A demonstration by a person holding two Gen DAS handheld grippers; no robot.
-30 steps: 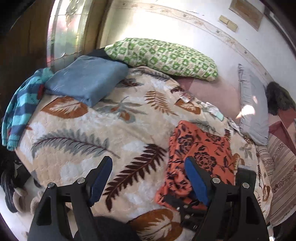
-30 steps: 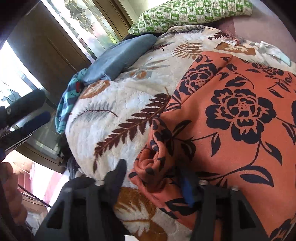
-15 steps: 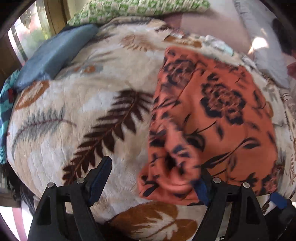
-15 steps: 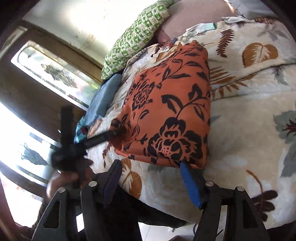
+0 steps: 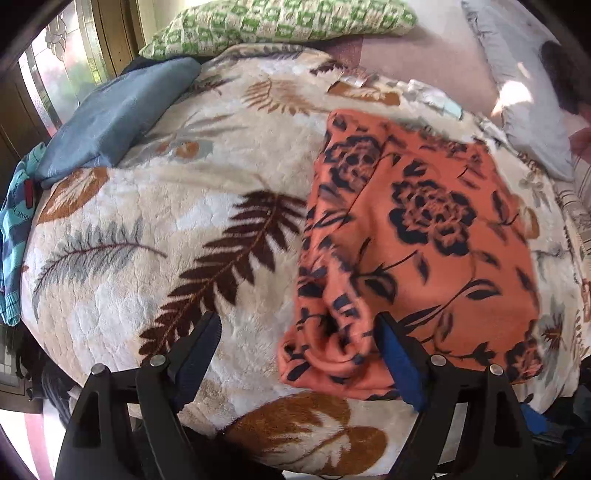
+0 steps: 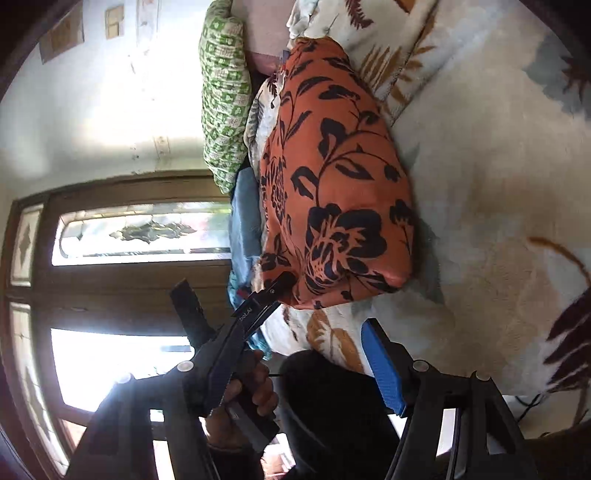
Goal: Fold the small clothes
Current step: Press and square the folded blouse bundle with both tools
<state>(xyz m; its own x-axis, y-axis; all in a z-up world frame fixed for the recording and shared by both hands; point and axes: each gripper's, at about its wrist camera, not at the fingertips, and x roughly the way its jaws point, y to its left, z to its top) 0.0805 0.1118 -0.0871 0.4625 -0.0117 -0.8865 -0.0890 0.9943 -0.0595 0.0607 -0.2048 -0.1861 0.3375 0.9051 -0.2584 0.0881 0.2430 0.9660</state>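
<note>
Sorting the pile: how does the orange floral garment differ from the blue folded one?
The orange floral garment is patterned with dark flowers; the blue folded garment is plain. The orange one lies near the left claw, with a bunched corner; the blue one sits farther back, by the green pillow. Both rest on the leaf-print blanket.

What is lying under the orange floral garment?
The orange floral garment lies on the leaf-print blanket, which shows all around it. Whatever sits directly beneath the cloth is covered.

The left wrist view looks down, close, along the bed (image 5: 122, 266) toward the green pillow (image 5: 280, 18), while the right wrist view, rolled sideways, faces the window; both share the orange floral garment (image 5: 424, 236) and pillow.
</note>
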